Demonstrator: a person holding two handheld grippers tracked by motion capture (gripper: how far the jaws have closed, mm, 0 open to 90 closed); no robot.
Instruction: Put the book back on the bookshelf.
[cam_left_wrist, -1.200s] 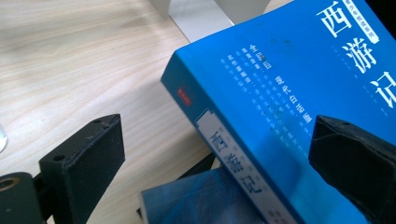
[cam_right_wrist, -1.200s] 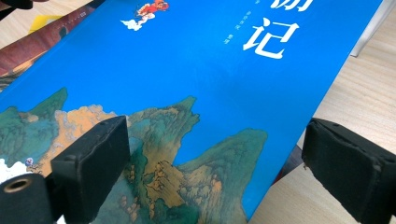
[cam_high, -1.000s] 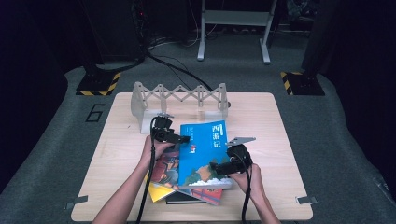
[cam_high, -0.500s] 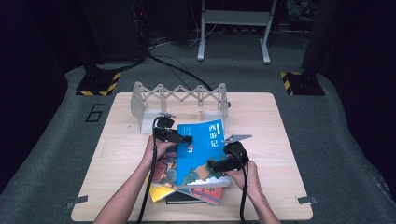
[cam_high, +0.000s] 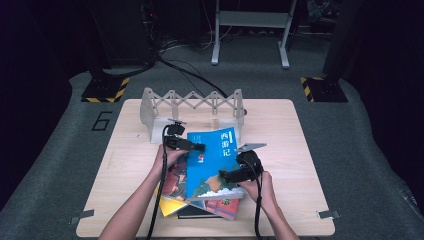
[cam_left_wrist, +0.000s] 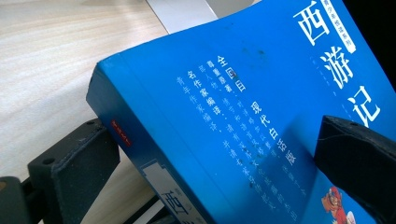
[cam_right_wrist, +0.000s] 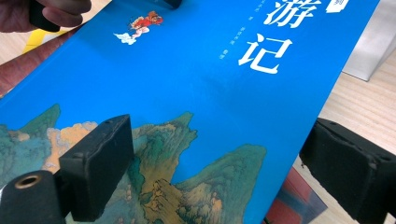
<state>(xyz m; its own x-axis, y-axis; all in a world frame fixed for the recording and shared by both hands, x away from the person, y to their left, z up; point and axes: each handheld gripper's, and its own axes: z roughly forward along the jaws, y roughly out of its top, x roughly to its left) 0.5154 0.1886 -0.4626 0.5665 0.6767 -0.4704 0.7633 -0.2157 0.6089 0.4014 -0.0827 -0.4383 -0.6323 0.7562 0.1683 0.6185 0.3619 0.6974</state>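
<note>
A thick blue book (cam_high: 215, 160) with white Chinese title characters is held tilted over a pile of books. My left gripper (cam_high: 199, 148) grips its upper left corner by the spine. In the left gripper view one pad (cam_left_wrist: 79, 163) sits under the spine and the other pad (cam_left_wrist: 359, 163) lies on the cover (cam_left_wrist: 261, 93). These jaws have just been opening slightly, with the book still between them. My right gripper (cam_high: 225, 176) holds the lower right edge. One pad (cam_right_wrist: 100, 158) is on the painted cover (cam_right_wrist: 187, 79) and the other pad (cam_right_wrist: 345, 168) is below the edge.
A pale folding book rack (cam_high: 192, 105) stands behind the book on the wooden table (cam_high: 300, 150). Under the blue book lie a dark illustrated book (cam_high: 172, 182) and a red one (cam_high: 222, 206). The person's forearms come in from the bottom.
</note>
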